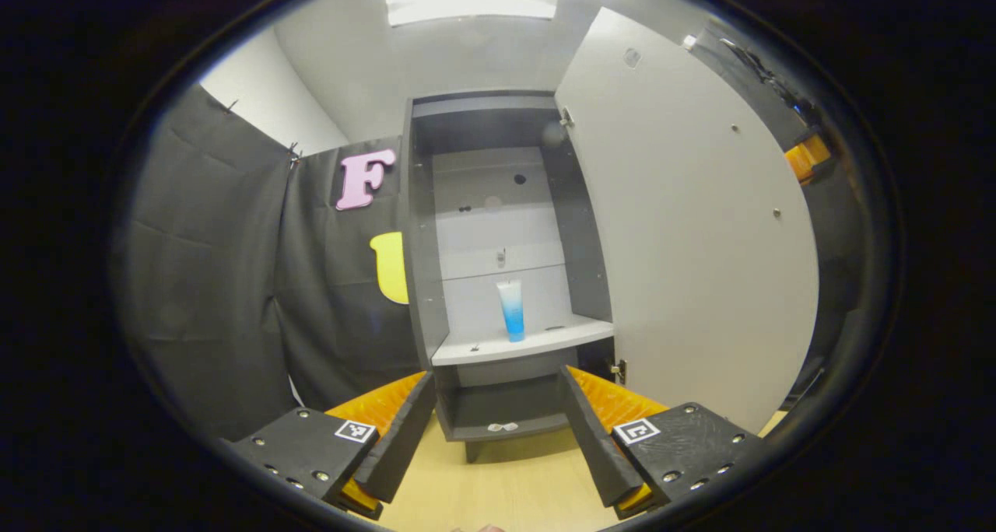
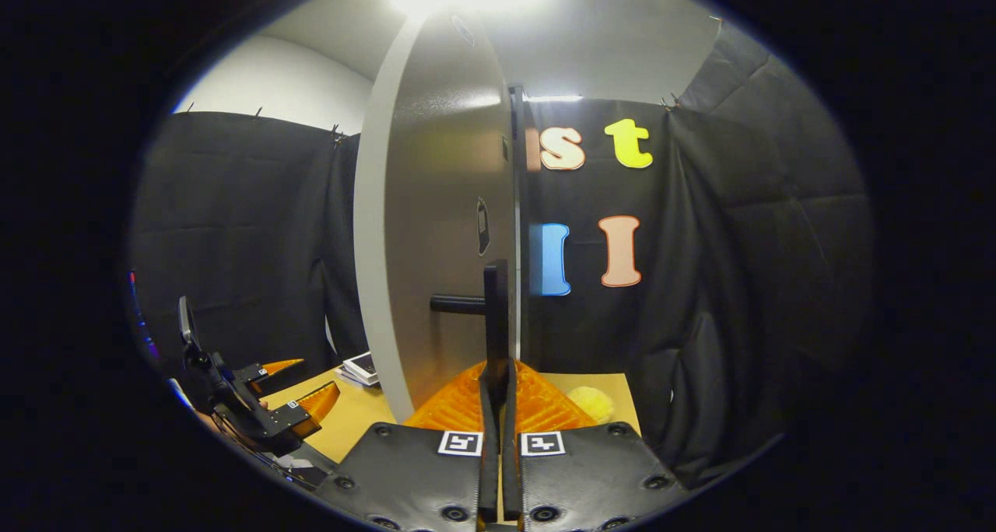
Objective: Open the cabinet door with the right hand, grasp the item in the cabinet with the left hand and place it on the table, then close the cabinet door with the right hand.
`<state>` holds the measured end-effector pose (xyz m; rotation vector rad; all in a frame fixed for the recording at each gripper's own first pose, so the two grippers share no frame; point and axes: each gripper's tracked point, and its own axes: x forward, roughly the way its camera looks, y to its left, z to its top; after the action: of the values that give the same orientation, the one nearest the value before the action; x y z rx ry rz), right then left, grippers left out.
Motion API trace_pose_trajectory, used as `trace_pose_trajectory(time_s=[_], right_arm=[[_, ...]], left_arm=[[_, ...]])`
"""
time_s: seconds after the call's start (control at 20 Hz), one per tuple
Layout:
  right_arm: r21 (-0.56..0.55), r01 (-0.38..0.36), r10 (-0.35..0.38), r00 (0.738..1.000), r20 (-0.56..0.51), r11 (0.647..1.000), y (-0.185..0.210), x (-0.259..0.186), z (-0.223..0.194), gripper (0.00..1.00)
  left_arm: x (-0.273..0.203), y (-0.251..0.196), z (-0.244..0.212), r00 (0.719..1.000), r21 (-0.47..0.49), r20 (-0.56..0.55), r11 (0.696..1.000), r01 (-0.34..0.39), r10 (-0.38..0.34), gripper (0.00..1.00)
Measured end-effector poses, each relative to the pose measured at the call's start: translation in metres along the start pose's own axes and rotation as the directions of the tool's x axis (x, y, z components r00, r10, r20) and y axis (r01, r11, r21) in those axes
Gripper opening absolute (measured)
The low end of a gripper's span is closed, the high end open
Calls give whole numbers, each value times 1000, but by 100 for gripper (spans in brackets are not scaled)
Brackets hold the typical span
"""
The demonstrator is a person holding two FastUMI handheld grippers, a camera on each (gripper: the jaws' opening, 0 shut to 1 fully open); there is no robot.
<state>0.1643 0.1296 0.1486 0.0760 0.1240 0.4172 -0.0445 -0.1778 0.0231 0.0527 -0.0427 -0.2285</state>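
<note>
Cabinet door stands swung open; right gripper is pressed together around its handle. Left gripper gapes wide over the table. Farther in, a blue tube stands upright mid-shelf, its label unreadable.

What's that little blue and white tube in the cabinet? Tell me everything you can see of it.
The tube is slim and looks like soft plastic, white at the top and fading to bright blue at the bottom. It stands upright, seemingly on its cap end, on the pale shelf of the open cabinet, near the shelf's middle. Nothing touches it but the shelf. The left tool is open and pointed its way, well short of it. Any label is too small to make out.
</note>
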Motion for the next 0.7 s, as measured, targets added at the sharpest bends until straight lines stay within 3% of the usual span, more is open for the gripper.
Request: trace_pose_trajectory(time_s=[0.25,0.35,0.5,0.55,0.65,0.7], right_arm=[[-30,-32,33,999,28,999,3,-3,2,7],[13,-54,54,998,14,998,7,-6,-3,7],[79,-109,108,994,10,991,4,-27,-10,19],[77,-93,92,996,14,993,-5,-35,-11,18],[47,-40,39,999,32,998,-26,-48,-6,34],[16,8,-9,999,46,1000,-42,-49,-8,54]], left_arm=[[-1,-11,9,1000,9,6,1000,-16,16,92],[1,-15,13,1000,5,9,1000,-21,21,93],[4,-17,12,999,-3,1,999,-43,43,92],[5,-18,13,999,-8,1,999,-47,48,95],[11,-19,19,998,-11,7,998,-58,58,95],[16,-20,21,998,-13,10,998,-59,60,95]])
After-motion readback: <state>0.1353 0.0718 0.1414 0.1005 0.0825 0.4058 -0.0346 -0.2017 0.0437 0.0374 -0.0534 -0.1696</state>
